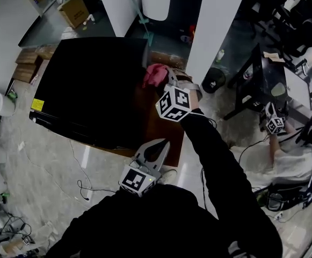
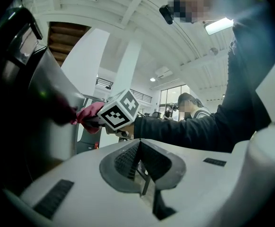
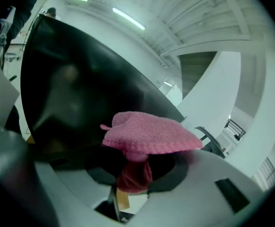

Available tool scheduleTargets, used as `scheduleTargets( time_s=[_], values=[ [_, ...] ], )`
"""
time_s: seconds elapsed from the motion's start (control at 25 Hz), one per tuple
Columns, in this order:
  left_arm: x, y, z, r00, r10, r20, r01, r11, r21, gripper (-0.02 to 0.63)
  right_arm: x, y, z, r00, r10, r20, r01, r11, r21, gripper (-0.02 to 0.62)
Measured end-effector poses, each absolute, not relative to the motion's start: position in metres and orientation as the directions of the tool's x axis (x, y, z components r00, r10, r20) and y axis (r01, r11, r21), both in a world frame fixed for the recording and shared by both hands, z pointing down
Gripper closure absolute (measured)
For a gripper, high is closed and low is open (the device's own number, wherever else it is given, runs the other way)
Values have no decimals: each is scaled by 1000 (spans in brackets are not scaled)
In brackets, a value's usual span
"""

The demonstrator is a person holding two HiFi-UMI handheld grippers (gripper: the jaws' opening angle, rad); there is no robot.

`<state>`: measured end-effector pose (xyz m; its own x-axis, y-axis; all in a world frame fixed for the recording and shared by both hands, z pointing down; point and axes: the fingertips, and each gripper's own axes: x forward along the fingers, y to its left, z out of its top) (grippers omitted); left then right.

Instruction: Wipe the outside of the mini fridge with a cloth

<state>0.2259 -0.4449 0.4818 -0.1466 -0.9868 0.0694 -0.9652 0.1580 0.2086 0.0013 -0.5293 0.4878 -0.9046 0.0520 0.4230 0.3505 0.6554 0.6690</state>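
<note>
Head view: a black mini fridge [image 1: 91, 79], box-shaped with a flat glossy top, stands on a brown wood-toned desk [image 1: 164, 125]; a small yellow label [image 1: 37, 105] sits at its near left corner.
Cloth position: the pink cloth [image 1: 156, 74] is bunched at the fridge's far right top edge, touching the black surface.
Cloth texture: the right gripper view shows a looped, terry-like weave with a stitched hem.
Right gripper [image 1: 168, 82]: jaws clamped on the gathered lower part of the cloth. The free part spreads out as a flat cap above them, against the dark reflective fridge wall.
Left gripper [image 1: 157, 148]: jaws together with nothing between them. The dark ribbed pads meet in a wedge within the smooth white housing. It is held low by the person's body, apart from the fridge.
Arm: a dark sleeve [image 1: 220, 176] reaches out to the right gripper.
Floor [image 1: 48, 171]: pale, glossy, hard surface with a thin black cable [image 1: 83, 190] lying loose.
</note>
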Motion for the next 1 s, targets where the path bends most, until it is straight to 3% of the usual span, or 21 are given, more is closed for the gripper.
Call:
scheduleTargets(
  time_s=[0.52, 1.0],
  values=[
    [203, -435, 503, -147, -985, 92, -961, 165, 224, 601, -27, -515, 513, -843, -69, 533, 458, 428, 779, 474],
    [199, -430, 552, -127, -980, 155, -971, 155, 184, 601, -23, -514, 609, -758, -28, 651, 554, 499, 667, 474]
  ],
)
